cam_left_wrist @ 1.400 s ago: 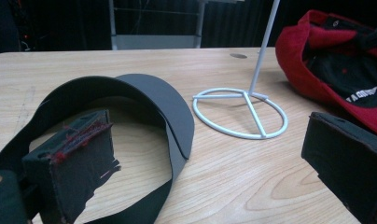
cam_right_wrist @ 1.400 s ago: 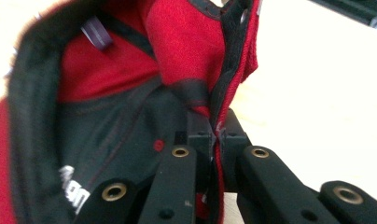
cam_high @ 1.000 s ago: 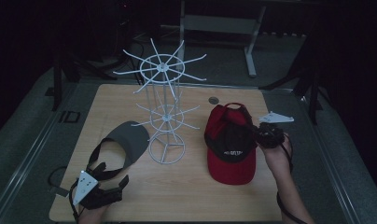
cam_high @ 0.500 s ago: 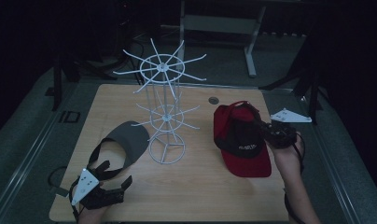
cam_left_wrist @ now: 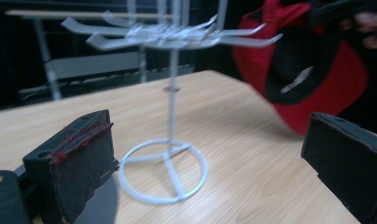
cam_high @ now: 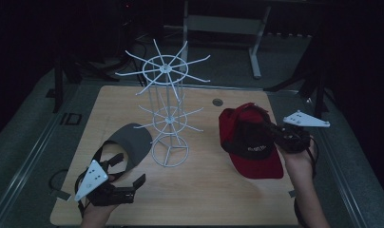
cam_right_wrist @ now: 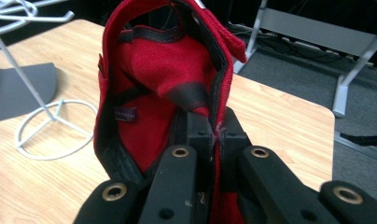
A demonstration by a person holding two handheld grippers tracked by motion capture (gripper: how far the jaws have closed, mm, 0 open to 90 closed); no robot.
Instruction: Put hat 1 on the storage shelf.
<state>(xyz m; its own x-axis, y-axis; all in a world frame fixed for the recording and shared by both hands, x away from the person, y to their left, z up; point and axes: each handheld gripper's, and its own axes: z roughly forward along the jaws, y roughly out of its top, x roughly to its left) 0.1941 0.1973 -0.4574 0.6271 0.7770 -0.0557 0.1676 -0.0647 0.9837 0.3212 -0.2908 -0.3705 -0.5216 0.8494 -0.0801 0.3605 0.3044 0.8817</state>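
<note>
Lifted and tipped since a second ago, the red cap (cam_high: pixel 249 140) has come off the table at its crown and now hangs tilted from the right gripper (cam_high: pixel 275 134), brim low and toward the person, where before it lay flat on the wood; the right gripper itself has risen and drawn a little to the right. In the right gripper view its jaws are pinched together on the cap's black-edged rim, red cloth showing on both sides of them, so the hold looks firm. The left gripper (cam_high: pixel 128 184) has also come up from the near left corner; in the left gripper view its jaws stand wide apart with nothing between them, and the grey cap (cam_high: pixel 132 141) lies on the table just beside it, its brim toward the rack's base.

Judged from this, the cap is being carried toward the white wire rack (cam_high: pixel 167 109), whose two tiers of spokes stand bare in the middle of the table; the next move would be to bring the crown over a spoke, and the loose brim may snag a neighbouring one.

The wooden table (cam_high: pixel 204 190) is pale, with rounded corners and a small round hole (cam_high: pixel 217 102) near its far edge; around it the room is dim, with grey flooring and what seems to be a metal frame (cam_high: pixel 256 42) behind, though the dark makes that hard to read.
</note>
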